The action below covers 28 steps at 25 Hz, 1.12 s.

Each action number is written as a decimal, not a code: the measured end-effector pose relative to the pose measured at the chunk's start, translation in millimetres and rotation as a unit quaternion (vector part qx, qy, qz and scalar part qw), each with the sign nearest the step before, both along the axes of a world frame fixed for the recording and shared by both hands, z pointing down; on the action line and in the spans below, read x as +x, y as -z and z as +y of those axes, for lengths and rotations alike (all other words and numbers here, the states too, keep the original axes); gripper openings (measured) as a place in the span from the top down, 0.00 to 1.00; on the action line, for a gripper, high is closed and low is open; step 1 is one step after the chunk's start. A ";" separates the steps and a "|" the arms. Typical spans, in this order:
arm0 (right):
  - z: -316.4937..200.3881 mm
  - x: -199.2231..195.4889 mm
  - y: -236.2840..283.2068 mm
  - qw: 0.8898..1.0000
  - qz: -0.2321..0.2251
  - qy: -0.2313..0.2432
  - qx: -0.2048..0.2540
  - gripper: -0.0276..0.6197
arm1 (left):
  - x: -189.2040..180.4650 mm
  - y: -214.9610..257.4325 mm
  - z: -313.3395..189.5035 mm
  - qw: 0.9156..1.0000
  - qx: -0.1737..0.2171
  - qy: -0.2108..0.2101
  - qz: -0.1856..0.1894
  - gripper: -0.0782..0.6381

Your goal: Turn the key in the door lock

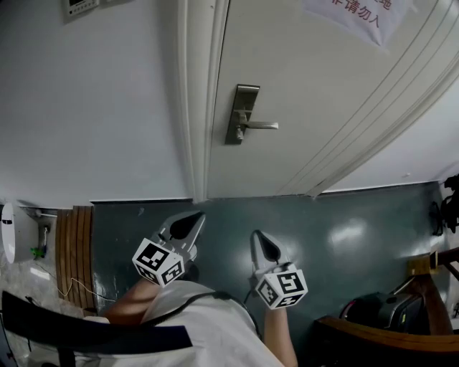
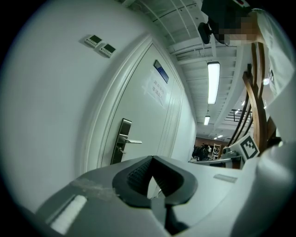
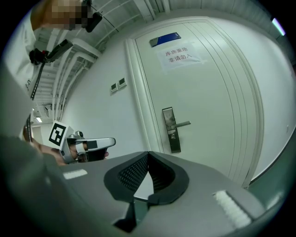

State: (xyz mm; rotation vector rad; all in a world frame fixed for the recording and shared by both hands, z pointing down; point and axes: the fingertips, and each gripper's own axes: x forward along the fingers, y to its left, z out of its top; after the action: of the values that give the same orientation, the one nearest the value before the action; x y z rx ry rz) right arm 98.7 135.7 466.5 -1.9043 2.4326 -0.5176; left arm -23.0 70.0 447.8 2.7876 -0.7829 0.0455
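A white door [image 1: 323,93] stands shut ahead, with a steel lock plate [image 1: 240,115] and a lever handle [image 1: 262,125] pointing right. In the left gripper view a small piece, perhaps the key, sticks out of the plate [image 2: 121,141] under the lever. The plate [image 3: 171,129] also shows in the right gripper view. My left gripper [image 1: 195,216] and right gripper [image 1: 257,235] hang side by side over the floor, well short of the door and aimed at it. Both pairs of jaws meet at the tips, with nothing between them [image 2: 152,158] [image 3: 148,152].
A paper notice [image 1: 351,14] is taped high on the door. Two small wall panels [image 2: 101,45] sit left of the frame. The floor is dark green. A wooden chair [image 1: 430,287] and a dark bag [image 1: 380,308] stand at right, and wooden slats [image 1: 75,251] at left.
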 end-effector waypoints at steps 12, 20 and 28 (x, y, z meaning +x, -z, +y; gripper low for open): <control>-117.5 -22.4 14.5 1.000 0.012 -0.026 -0.004 0.94 | -8.4 4.3 -113.2 0.999 -0.010 -0.052 -0.004 0.89; -161.4 -30.4 0.1 0.998 0.013 -0.045 -0.028 0.95 | -11.3 1.5 -168.3 0.997 -0.017 -0.070 0.008 0.89; -194.6 -37.6 -6.2 0.998 0.012 -0.040 -0.036 0.95 | -20.3 -3.3 -200.5 0.998 -0.022 -0.064 0.012 0.89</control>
State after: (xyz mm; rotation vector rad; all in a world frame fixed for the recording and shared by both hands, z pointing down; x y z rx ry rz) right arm 61.1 -58.9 472.7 -2.0388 2.3711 -0.5899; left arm -43.2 -130.5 451.1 2.7877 -0.5884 0.0517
